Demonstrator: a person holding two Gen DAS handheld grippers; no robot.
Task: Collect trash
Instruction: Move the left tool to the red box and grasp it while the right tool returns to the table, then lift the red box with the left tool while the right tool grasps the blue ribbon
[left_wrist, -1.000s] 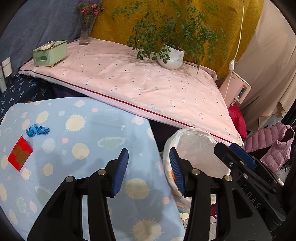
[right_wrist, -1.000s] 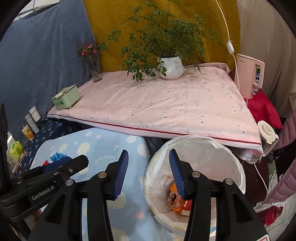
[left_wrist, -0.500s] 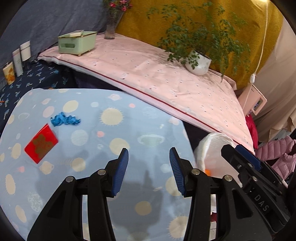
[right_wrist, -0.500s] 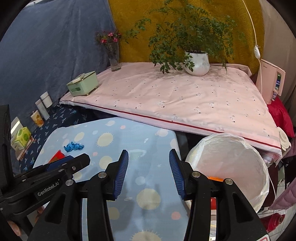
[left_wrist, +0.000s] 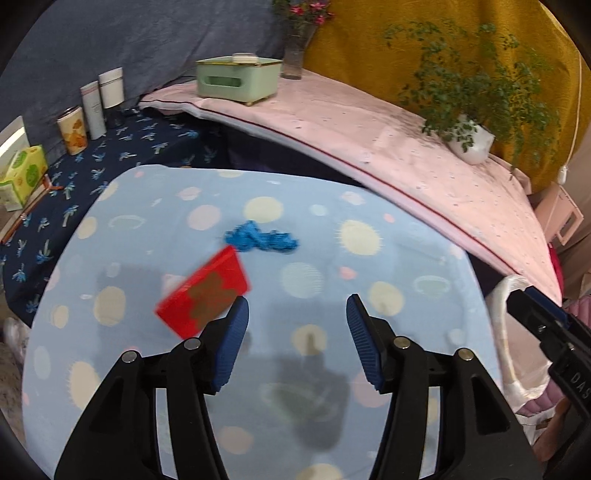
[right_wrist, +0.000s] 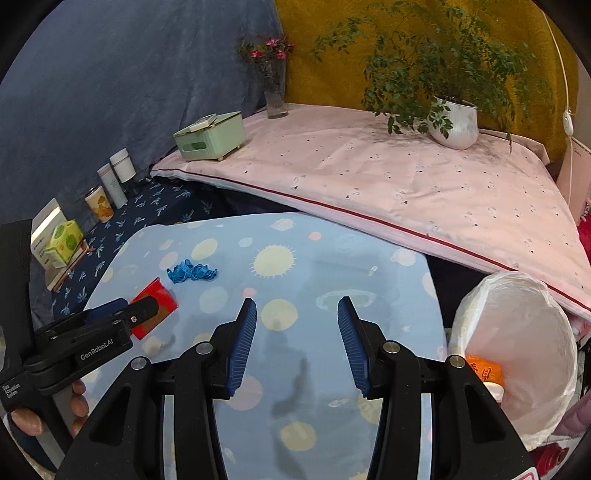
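A flat red packet (left_wrist: 201, 293) and a crumpled blue scrap (left_wrist: 260, 238) lie on the light blue spotted table (left_wrist: 369, 258). My left gripper (left_wrist: 295, 338) is open and empty, above the table just right of the red packet. My right gripper (right_wrist: 295, 341) is open and empty over the table's middle. In the right wrist view the red packet (right_wrist: 160, 302) and blue scrap (right_wrist: 190, 271) lie to the left, with the left gripper partly over the packet. A bin lined with a white bag (right_wrist: 517, 350) stands at the table's right edge and holds orange trash (right_wrist: 484, 371).
A pink-covered surface (right_wrist: 388, 184) lies behind the table with a green box (right_wrist: 210, 136), a flower vase (right_wrist: 275, 96) and a potted plant (right_wrist: 454, 122). Cans and boxes (right_wrist: 107, 188) stand on the dark blue cloth at left.
Both grippers have swung left, away from the bin and over the table. The red packet and blue scrap are now much closer to my left gripper. Both stay open.
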